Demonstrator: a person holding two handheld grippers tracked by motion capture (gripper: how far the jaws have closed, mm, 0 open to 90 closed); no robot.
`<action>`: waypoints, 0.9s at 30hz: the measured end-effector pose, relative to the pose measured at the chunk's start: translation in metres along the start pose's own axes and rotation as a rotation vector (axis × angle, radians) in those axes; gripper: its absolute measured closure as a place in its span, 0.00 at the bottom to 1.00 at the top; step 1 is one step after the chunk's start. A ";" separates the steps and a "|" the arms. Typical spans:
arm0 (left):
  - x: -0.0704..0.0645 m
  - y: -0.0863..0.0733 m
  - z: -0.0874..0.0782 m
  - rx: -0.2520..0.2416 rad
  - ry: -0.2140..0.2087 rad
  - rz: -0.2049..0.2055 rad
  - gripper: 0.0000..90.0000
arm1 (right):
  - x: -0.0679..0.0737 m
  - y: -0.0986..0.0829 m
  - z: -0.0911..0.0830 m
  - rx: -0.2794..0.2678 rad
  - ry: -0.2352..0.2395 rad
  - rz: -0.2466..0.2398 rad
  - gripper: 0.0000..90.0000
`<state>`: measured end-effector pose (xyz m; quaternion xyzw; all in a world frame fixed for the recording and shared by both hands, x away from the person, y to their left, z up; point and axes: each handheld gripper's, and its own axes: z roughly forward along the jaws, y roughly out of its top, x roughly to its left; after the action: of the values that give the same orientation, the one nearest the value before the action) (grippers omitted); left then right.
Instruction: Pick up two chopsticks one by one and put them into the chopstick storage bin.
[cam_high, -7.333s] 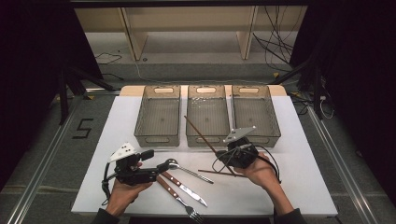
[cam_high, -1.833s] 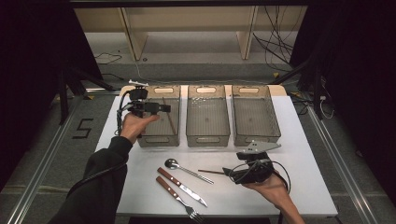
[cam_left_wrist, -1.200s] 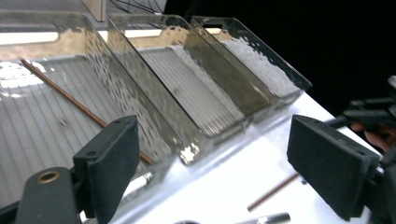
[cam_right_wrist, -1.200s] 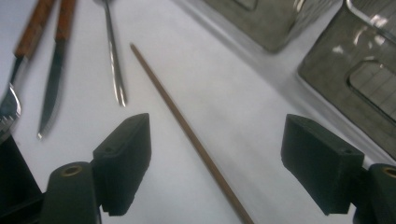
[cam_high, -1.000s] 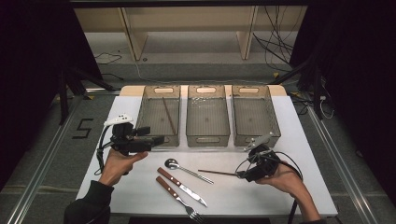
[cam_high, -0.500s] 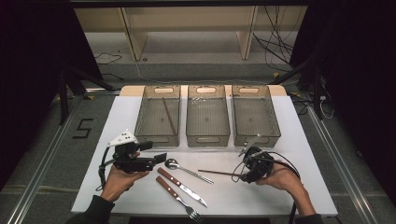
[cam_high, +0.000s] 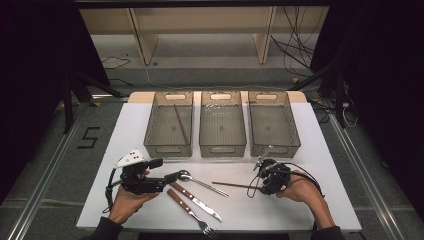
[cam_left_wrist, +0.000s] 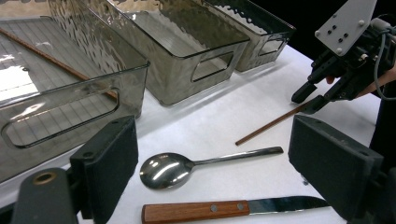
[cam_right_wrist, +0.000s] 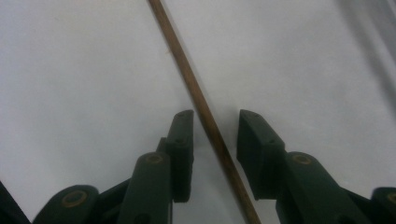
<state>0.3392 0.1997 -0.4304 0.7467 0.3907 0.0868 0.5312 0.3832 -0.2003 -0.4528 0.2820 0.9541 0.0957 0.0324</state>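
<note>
A brown chopstick (cam_high: 231, 185) lies on the white table, and its right end runs between the open jaws of my right gripper (cam_high: 260, 182). In the right gripper view the chopstick (cam_right_wrist: 205, 116) passes between the two pads, untouched, with my right gripper (cam_right_wrist: 215, 117) close above the table. My left gripper (cam_high: 165, 170) stands wide open at the bowl of a steel spoon (cam_high: 200, 182). In the left gripper view the spoon (cam_left_wrist: 166, 169) lies between the jaws of my left gripper (cam_left_wrist: 215, 140). A second chopstick (cam_high: 180, 122) rests in the left bin (cam_high: 162, 149).
Three clear grey bins stand in a row at the back: left, middle (cam_high: 222, 149) and right (cam_high: 275, 149). A wooden-handled knife (cam_high: 195, 195) and a fork (cam_high: 192, 215) lie near the front edge. Bare white table (cam_high: 320, 200) surrounds the cutlery.
My left gripper went out over the left bin, where a chopstick now lies, and came back down to the spoon. My right gripper lowered onto the table chopstick's right end.
</note>
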 end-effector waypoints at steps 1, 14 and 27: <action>0.000 -0.001 0.000 0.000 0.002 0.001 0.17 | 0.000 0.000 0.001 0.009 -0.002 -0.008 0.76; -0.001 -0.004 0.000 0.006 0.007 0.004 0.17 | 0.007 0.009 0.003 0.073 -0.020 -0.086 0.89; 0.000 -0.004 0.001 0.017 0.014 0.002 0.17 | 0.010 0.009 0.000 0.076 -0.025 -0.122 0.95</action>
<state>0.3377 0.1991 -0.4340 0.7510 0.3942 0.0891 0.5221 0.3796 -0.1878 -0.4512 0.2253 0.9720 0.0539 0.0397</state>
